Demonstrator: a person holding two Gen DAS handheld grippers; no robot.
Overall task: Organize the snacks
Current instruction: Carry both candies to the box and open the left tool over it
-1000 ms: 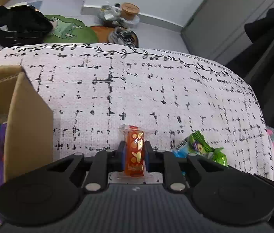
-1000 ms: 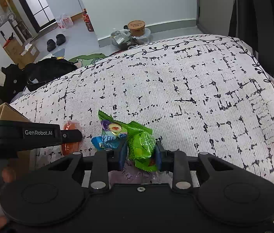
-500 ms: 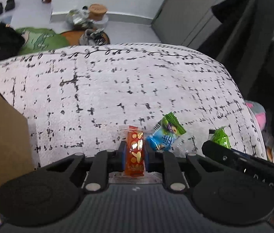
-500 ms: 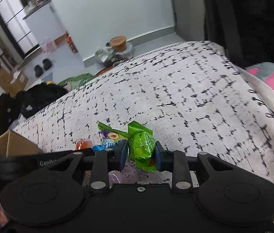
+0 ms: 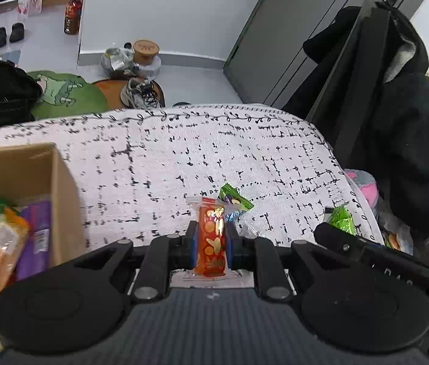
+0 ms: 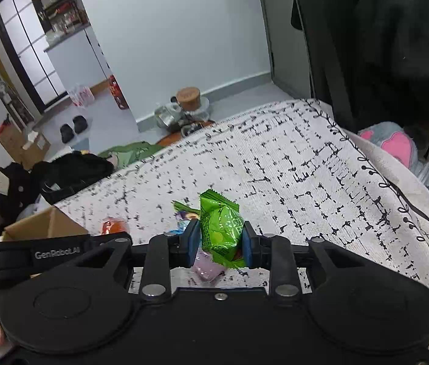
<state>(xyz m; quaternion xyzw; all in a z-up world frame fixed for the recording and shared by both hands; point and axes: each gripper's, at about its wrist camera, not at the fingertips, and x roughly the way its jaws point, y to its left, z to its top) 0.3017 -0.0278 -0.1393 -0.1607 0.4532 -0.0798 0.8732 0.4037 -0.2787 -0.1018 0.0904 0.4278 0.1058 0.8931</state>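
Snacks sit in both claws. From the left wrist, the left claw (image 5: pixel 211 243) is clamped on the red snack (image 5: pixel 213 240), held above the worktop (image 5: pixel 159 164). It looks light, crinkly and slippery, so the middle is the best place to squeeze. Half a second ago the cardboard box (image 5: pixel 59 182) showed less; now it shows its snacks.

From the right wrist, the right claw (image 6: pixel 220 238) is clamped on the green snack (image 6: pixel 220 228), a soft puffy bag. It has risen. The purple thing (image 6: pixel 207 266) under it is maybe another snack.
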